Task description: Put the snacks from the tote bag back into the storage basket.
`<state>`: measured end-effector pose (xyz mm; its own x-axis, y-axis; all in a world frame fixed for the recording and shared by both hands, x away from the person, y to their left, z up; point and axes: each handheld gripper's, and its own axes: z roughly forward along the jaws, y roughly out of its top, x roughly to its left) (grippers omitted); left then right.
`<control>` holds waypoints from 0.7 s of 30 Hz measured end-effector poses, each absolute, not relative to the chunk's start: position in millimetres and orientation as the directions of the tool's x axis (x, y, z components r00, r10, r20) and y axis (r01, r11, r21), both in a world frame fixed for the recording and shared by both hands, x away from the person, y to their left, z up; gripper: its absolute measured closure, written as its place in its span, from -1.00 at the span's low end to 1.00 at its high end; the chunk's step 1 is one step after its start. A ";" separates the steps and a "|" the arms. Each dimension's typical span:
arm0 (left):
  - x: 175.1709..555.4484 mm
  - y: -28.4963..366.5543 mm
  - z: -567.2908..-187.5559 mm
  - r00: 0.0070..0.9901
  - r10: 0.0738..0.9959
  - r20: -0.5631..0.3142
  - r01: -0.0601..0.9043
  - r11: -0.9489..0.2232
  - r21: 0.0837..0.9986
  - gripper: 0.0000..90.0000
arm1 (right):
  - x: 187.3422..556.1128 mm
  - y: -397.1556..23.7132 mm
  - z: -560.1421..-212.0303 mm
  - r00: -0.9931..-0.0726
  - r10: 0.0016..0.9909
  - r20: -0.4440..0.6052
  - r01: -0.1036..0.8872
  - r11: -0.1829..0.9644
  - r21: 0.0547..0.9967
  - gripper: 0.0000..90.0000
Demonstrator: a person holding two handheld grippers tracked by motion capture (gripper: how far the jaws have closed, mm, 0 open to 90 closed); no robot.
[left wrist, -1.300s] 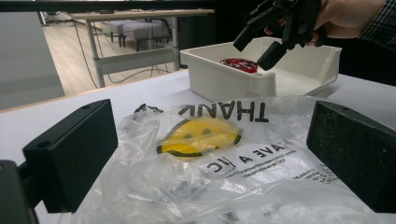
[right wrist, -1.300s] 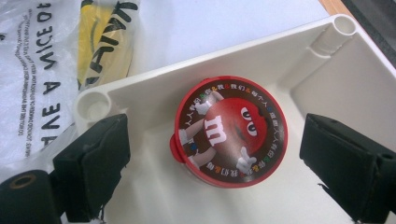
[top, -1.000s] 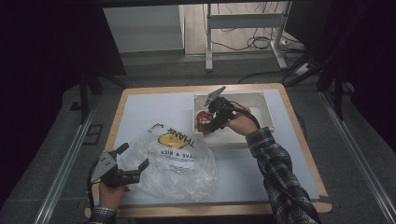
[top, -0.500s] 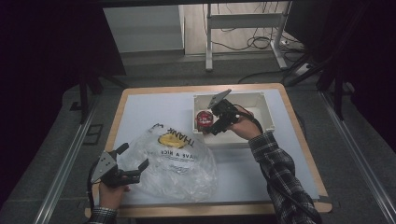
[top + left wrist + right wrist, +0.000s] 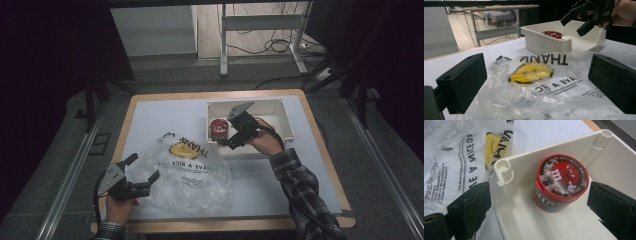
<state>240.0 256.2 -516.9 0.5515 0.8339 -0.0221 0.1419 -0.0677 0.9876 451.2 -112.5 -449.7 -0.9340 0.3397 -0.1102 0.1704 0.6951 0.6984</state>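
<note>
Dim room, white tabletop [image 5: 165,120]: candy tub [image 5: 560,182] stands in the white bin [image 5: 282,107].
Right gripper [image 5: 235,141], jaws just opening wide and empty, straddles the bin's corner and may snag it; left gripper [image 5: 142,181], jaws apart, could drag the plastic bag [image 5: 195,175].

The round red-lidded candy tub [image 5: 560,182] sits in the white plastic bin's [image 5: 290,127] left end, far side of the surface [image 5: 165,117]. The crinkly clear plastic bag [image 5: 187,175] lies nearer, left, probably just touching the bin.

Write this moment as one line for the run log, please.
right gripper: open, jaws just opening, over tub in box | left gripper: open at bag
</note>
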 end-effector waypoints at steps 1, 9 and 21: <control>240.0 256.2 -516.9 0.551 0.834 -0.021 0.141 -0.068 0.988 -0.96 | 450.5 -113.4 -450.2 -0.934 0.340 -0.107 0.171 0.690 0.703 -0.88; 239.9 256.2 -516.8 0.552 0.834 -0.021 0.141 -0.069 0.988 -0.96 | 446.4 -118.1 -455.2 -0.936 0.338 -0.100 0.174 0.688 0.705 -0.88; 239.6 256.2 -516.5 0.553 0.833 -0.020 0.139 -0.068 0.988 -0.96 | 438.4 -124.1 -456.5 -0.935 0.341 -0.098 0.172 0.678 0.715 -0.88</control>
